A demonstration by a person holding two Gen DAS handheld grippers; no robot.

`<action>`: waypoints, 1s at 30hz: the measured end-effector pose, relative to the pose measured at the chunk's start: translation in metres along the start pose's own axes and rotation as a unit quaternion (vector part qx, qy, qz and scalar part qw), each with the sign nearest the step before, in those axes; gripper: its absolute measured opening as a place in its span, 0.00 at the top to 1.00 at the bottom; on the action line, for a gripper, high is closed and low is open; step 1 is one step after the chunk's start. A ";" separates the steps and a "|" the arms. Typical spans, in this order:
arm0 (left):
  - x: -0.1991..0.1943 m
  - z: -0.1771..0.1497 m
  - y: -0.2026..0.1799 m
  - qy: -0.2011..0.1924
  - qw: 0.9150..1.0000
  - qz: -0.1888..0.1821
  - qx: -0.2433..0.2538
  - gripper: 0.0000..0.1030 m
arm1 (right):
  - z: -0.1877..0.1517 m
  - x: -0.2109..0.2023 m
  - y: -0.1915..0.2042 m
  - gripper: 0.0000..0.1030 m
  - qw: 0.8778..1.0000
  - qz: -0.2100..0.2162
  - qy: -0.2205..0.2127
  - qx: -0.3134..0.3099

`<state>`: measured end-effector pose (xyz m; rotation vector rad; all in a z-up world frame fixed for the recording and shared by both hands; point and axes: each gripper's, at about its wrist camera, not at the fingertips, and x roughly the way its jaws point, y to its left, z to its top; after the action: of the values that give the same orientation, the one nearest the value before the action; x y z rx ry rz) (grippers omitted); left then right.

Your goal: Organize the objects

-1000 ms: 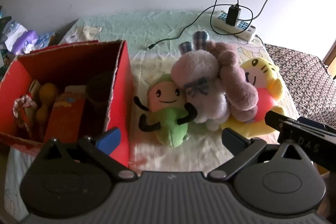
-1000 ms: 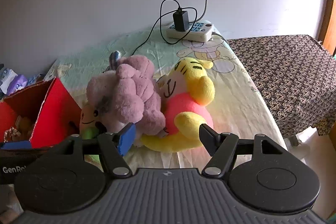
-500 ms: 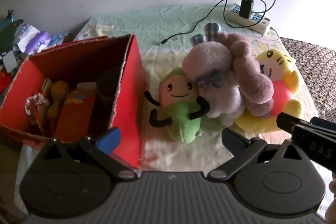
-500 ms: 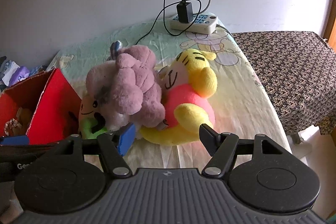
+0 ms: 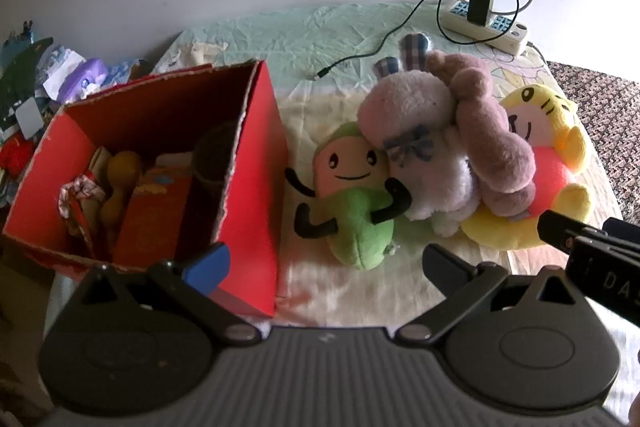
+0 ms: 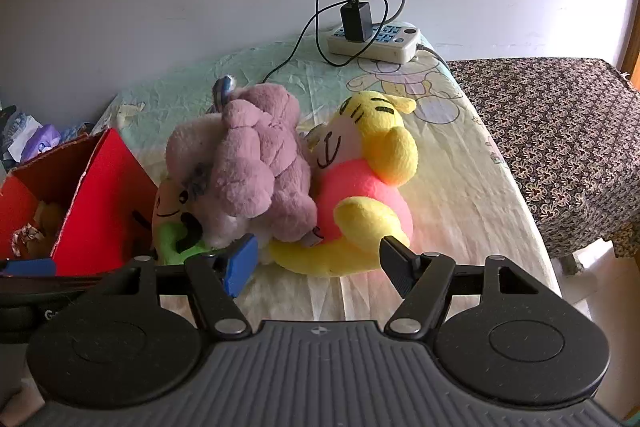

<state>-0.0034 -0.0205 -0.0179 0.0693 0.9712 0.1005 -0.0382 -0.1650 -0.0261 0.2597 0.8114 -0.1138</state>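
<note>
A pile of soft toys lies on the cloth-covered table: a green smiling plush (image 5: 352, 203), a pale pink rabbit (image 5: 416, 135) with a mauve plush (image 5: 492, 147) over it, and a yellow tiger in pink (image 5: 548, 163). The right wrist view shows the same mauve plush (image 6: 260, 163) and yellow tiger (image 6: 364, 187). A red cardboard box (image 5: 256, 155) stands left of the toys and holds several items. My left gripper (image 5: 326, 263) is open, in front of the green plush with nothing between its fingers. My right gripper (image 6: 318, 261) is open, just short of the tiger's lower edge.
A white power strip (image 6: 376, 41) with a black charger and a loose cable (image 5: 360, 57) lies at the table's far edge by the wall. Clutter (image 5: 48, 75) is piled left of the table. A patterned cloth surface (image 6: 560, 131) adjoins on the right.
The left wrist view has shifted, so the box and toys now sit further right and lower in the frame. The right gripper stays where it was. Both stay open.
</note>
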 end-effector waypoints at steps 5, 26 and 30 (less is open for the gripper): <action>0.001 0.001 -0.001 0.001 1.000 0.003 0.005 0.01 | 0.000 0.001 0.000 0.32 1.000 0.001 0.000 0.001; 0.008 0.006 -0.003 0.007 1.000 0.015 0.021 0.01 | 0.003 0.008 -0.003 0.31 1.000 0.002 0.005 0.006; 0.009 0.008 -0.004 0.008 1.000 0.016 0.024 0.01 | 0.004 0.009 -0.004 0.31 1.000 0.002 0.004 0.009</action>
<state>0.0082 -0.0235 -0.0215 0.1284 0.9878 0.1072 -0.0299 -0.1698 -0.0307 0.2790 0.8185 -0.1171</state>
